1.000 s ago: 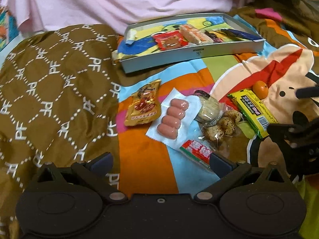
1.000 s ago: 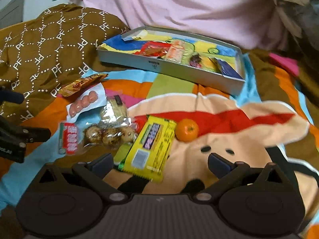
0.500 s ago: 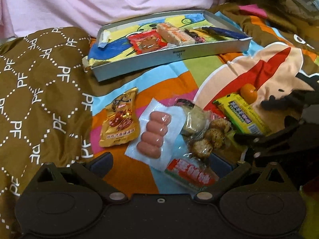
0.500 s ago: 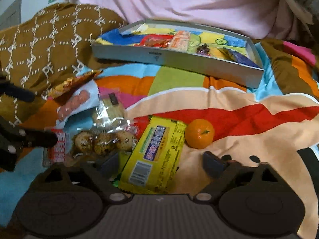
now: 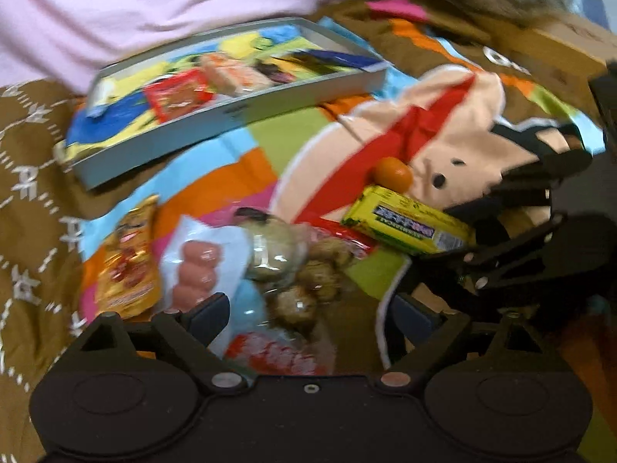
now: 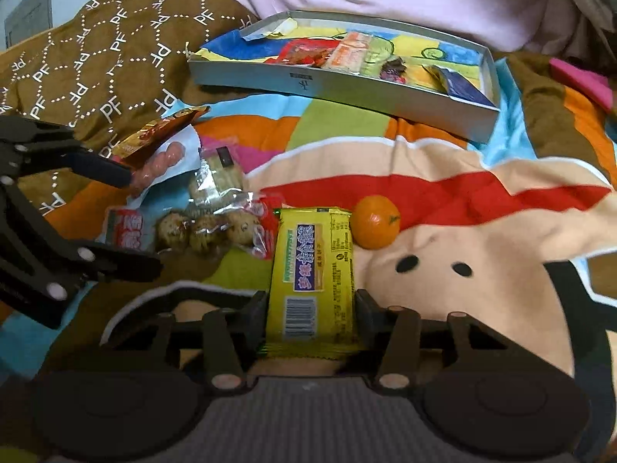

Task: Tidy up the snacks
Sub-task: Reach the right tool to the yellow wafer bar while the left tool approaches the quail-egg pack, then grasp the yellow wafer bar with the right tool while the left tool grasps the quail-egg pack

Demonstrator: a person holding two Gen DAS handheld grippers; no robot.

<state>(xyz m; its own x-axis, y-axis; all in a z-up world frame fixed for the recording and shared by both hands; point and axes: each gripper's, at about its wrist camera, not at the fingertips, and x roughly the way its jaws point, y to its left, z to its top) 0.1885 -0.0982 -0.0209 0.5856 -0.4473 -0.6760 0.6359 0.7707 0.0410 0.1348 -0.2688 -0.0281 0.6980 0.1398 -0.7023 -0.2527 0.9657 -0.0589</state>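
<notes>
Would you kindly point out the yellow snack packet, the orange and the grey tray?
yellow snack packet point(image 6: 313, 270): right wrist view, middle of its printed face.
orange point(image 6: 374, 222): right wrist view, centre of its peel.
grey tray point(image 6: 347, 90): right wrist view, near side wall.

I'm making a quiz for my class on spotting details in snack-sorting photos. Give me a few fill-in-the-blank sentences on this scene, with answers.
1. The closing jaws of the right gripper have the ____ packet between them.
2. The round fruit touching that packet's far right corner is an ____.
3. The grey tray rests on the blanket in front of a ____ cloth.
4. The sausage pack lies beside a brown ____ printed "PF".

Answers: yellow; orange; pink; quilt
</notes>
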